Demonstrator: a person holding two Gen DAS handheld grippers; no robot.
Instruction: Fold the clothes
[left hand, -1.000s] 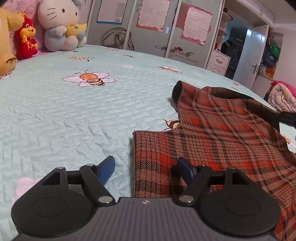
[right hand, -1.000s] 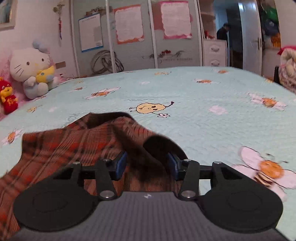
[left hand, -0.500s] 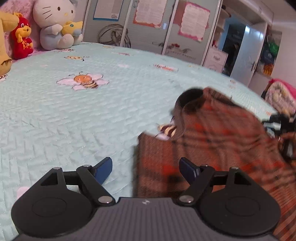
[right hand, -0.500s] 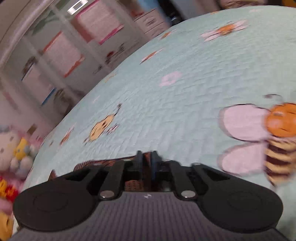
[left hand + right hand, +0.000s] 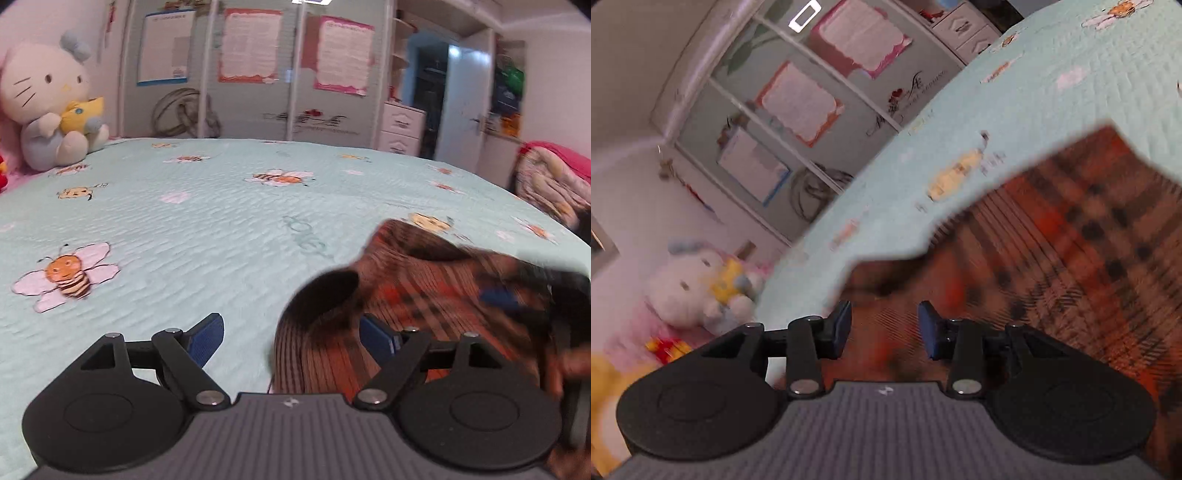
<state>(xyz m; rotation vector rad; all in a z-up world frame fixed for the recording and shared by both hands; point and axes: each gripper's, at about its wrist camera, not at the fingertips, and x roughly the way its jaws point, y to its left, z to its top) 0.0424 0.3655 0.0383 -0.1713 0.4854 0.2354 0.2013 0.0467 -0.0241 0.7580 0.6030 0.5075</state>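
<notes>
The plaid garment (image 5: 436, 299) lies on the pale-blue bedspread (image 5: 221, 229), bunched rather than flat, with a dark rounded opening curled up just ahead of the left gripper (image 5: 291, 334). That gripper's jaws stand wide apart with nothing between them; one pad rests over the cloth, the other over bare bedspread. In the tilted, blurred right wrist view, the right gripper (image 5: 884, 328) also has its jaws apart and holds nothing, with the garment (image 5: 1071, 251) spread just beyond its pads. The risk, as I judge it, is that a layer laid over may slump or spring back with neither tool pinning it, leaving a crooked crease. A hasty grab could also catch two layers or pinch the bedspread. Farther off, the plush cat (image 5: 51, 107) sits well clear.
</notes>
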